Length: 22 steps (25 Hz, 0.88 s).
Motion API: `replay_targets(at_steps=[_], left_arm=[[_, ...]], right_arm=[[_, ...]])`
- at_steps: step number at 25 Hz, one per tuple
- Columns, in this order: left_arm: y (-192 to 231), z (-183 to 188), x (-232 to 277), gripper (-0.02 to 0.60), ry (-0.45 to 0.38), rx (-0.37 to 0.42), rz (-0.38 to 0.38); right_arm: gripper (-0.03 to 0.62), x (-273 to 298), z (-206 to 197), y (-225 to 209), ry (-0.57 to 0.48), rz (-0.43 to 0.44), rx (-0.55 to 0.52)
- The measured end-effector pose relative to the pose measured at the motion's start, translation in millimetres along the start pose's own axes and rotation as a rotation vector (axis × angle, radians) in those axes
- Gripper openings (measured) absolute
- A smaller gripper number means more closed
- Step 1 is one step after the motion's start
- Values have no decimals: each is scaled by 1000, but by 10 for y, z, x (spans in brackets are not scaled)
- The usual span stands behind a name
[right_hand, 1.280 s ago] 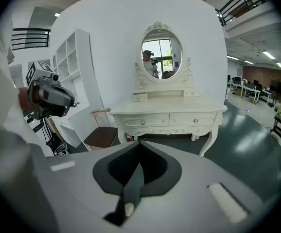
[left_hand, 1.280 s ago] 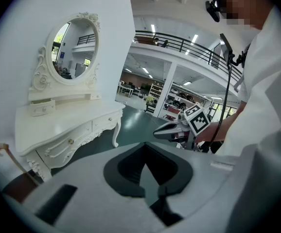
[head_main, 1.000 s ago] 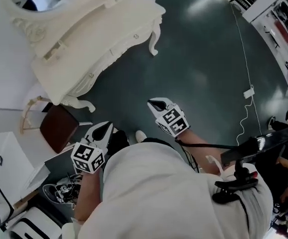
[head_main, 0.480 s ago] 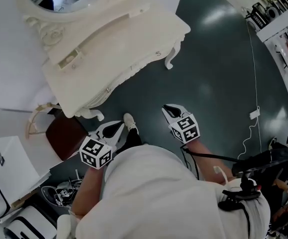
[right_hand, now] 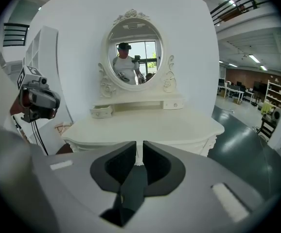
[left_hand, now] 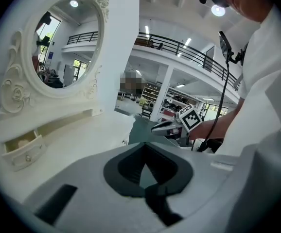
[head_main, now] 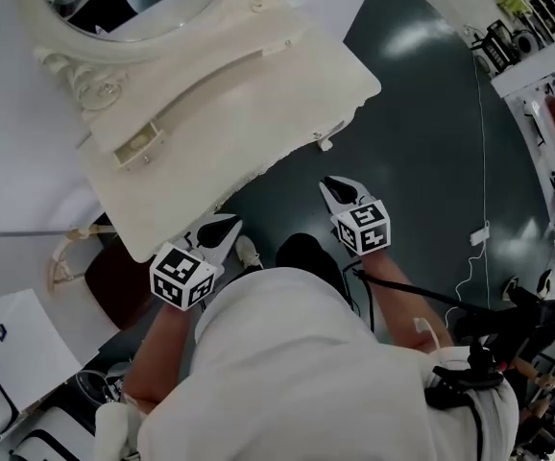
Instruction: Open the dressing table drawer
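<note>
Dark green glossy floor (head_main: pixel 431 133), white wall behind. Cream dressing table (head_main: pixel 249 113) stands against the wall, its surface bare. Oval mirror (right_hand: pixel 134 46) rises at the far side. Brown chair seat (head_main: pixel 114 275) shows at the table's left end.

Left hand-held gripper (head_main: pixel 231 223): jaw tips together, nothing between them, at the table's near edge. Right hand-held gripper (head_main: pixel 331 184): jaws opening, a narrow slit, nothing between them, just off the near right corner.

Small drawer (right_hand: pixel 101 111) sits left on the raised shelf under the mirror, standing slightly proud. It is well apart from both grippers.
</note>
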State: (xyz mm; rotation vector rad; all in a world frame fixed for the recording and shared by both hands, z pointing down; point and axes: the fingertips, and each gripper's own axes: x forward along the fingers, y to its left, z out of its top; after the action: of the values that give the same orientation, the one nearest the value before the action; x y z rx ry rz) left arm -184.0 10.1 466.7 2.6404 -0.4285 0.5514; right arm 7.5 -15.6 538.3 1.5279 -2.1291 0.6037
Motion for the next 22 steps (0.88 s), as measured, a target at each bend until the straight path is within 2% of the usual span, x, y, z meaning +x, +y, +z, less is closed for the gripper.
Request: replay_targets(at_steps=[6, 10, 18, 22], left_arm=[[421, 240, 198, 2, 1, -32, 42], [719, 493, 403, 2, -18, -67, 117], [1020, 1135, 1086, 2, -53, -130, 250], [1155, 1346, 1348, 2, -56, -150, 306]], right_arm=[[51, 475, 342, -532, 8, -1, 6], [61, 961, 603, -977, 9, 24, -2], [83, 1884, 1160, -1969, 26, 83, -73], [85, 2320, 1369, -2270, 33, 117, -97]])
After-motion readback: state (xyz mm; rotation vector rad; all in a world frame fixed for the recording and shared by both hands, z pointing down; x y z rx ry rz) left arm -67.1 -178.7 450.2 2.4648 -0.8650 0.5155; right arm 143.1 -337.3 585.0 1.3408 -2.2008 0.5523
